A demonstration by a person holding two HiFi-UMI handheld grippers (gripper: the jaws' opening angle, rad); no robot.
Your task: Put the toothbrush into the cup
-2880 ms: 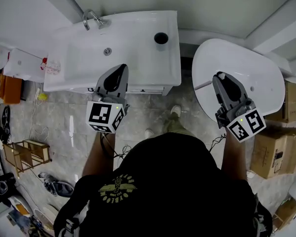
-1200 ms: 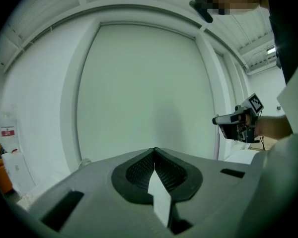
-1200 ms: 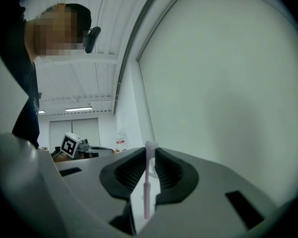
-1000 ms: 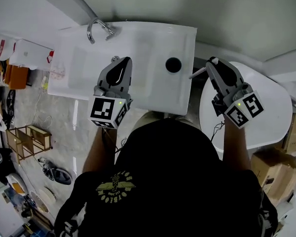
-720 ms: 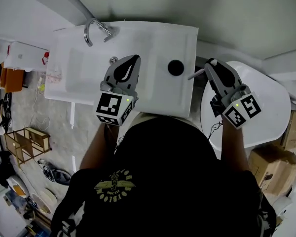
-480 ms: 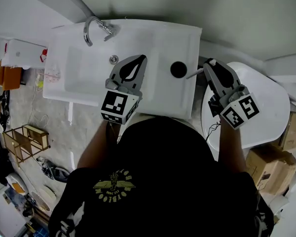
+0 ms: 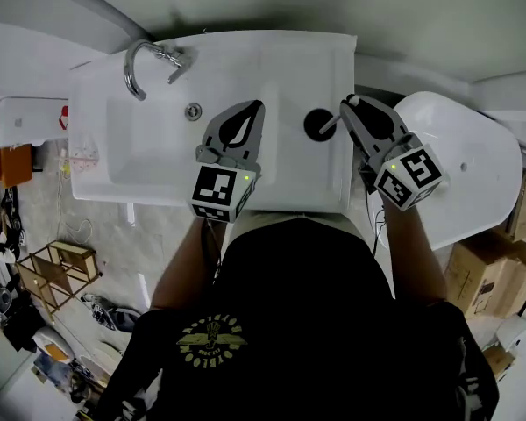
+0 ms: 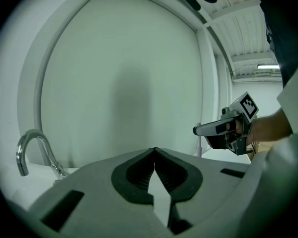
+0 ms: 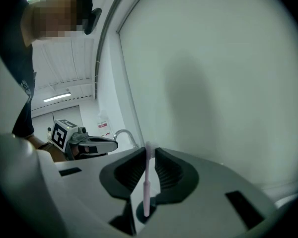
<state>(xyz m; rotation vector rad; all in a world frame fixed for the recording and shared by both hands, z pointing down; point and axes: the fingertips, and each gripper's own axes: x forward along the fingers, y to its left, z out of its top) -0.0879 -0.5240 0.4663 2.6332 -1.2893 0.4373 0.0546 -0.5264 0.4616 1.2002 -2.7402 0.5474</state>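
Observation:
A dark round cup (image 7: 316, 124) stands on the right deck of the white sink (image 7: 158, 160). My right gripper (image 7: 350, 104) hovers just right of the cup, shut on a thin pale toothbrush (image 7: 330, 123) whose free end slants down over the cup's mouth. In the right gripper view the toothbrush (image 9: 147, 182) stands upright, pinched between the jaws. My left gripper (image 7: 258, 105) hangs over the sink's middle, left of the cup, shut with nothing in it; its closed tips (image 8: 154, 150) show in the left gripper view, which also catches the right gripper (image 8: 227, 128).
A chrome faucet (image 7: 144, 60) and a drain (image 7: 193, 110) are at the sink's left. A white tub (image 7: 460, 169) stands to the right, with cardboard boxes (image 7: 491, 279) beyond it. A plain wall rises behind the sink. A wooden rack (image 7: 48, 270) sits on the floor at left.
The person has stepped up to the sink. The right gripper carried the toothbrush left, from over the tub to beside the cup. The left gripper drifted right over the basin.

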